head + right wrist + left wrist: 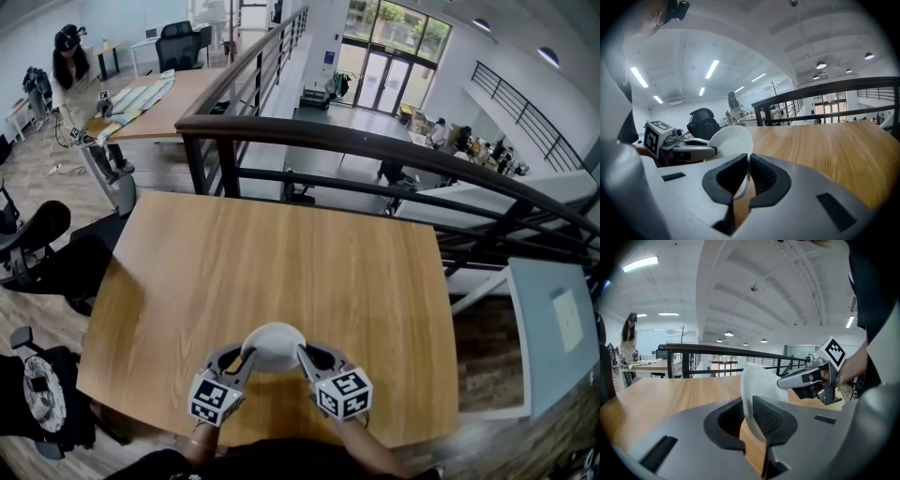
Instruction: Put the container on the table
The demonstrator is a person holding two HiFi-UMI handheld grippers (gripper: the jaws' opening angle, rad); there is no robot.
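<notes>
A white round container (pixel 276 346) hangs just above the near edge of the wooden table (pixel 281 272), held from both sides. My left gripper (pixel 243 359) is shut on its left rim, and my right gripper (pixel 302 356) is shut on its right rim. In the left gripper view the container's thin white wall (pixel 758 389) stands pinched between the dark pads, with the right gripper (pixel 787 380) clamped on the far rim. In the right gripper view the container (pixel 732 140) rises ahead of the shut jaws, the left gripper (pixel 710 152) gripping its other side.
A black metal railing (pixel 356 145) runs along the table's far edge, with a drop to a lower floor behind it. A black office chair (pixel 42 244) stands left of the table. A person (pixel 70 66) works at another table far left.
</notes>
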